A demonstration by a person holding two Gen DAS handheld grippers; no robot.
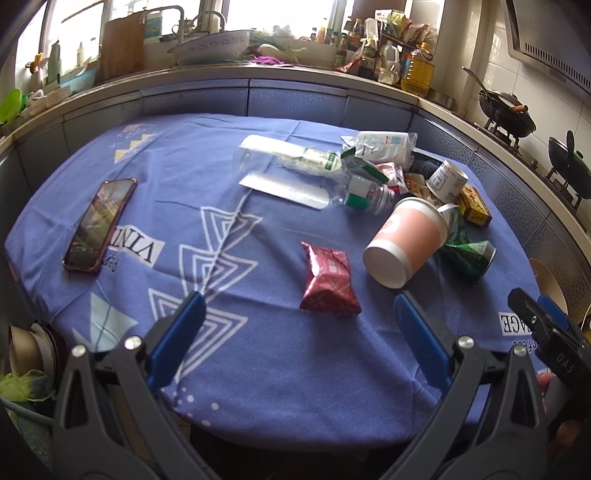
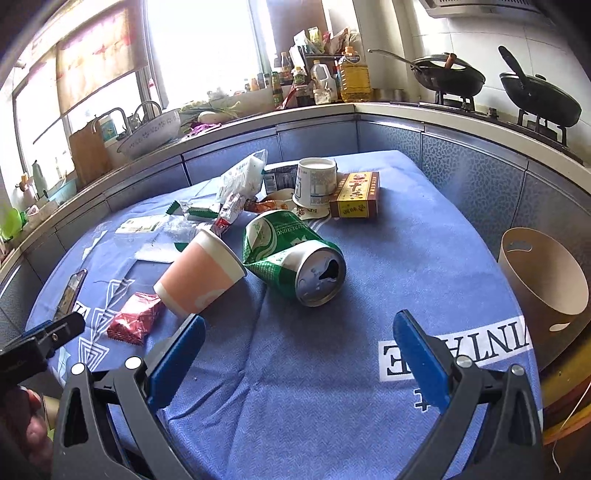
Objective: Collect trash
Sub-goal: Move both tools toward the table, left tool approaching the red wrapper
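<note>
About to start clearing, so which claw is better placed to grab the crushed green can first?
Probably the right claw: it is open with the crushed green can straight ahead, and the bin on its side. The left claw faces the red packet.

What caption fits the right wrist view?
Open right gripper faces a crushed green can and tipped pink cup, bin alongside.

I am in a home kitchen: I see woks (image 2: 448, 75) on a stove, a sink tap (image 1: 173, 18) and oil bottles (image 2: 354, 75).
</note>
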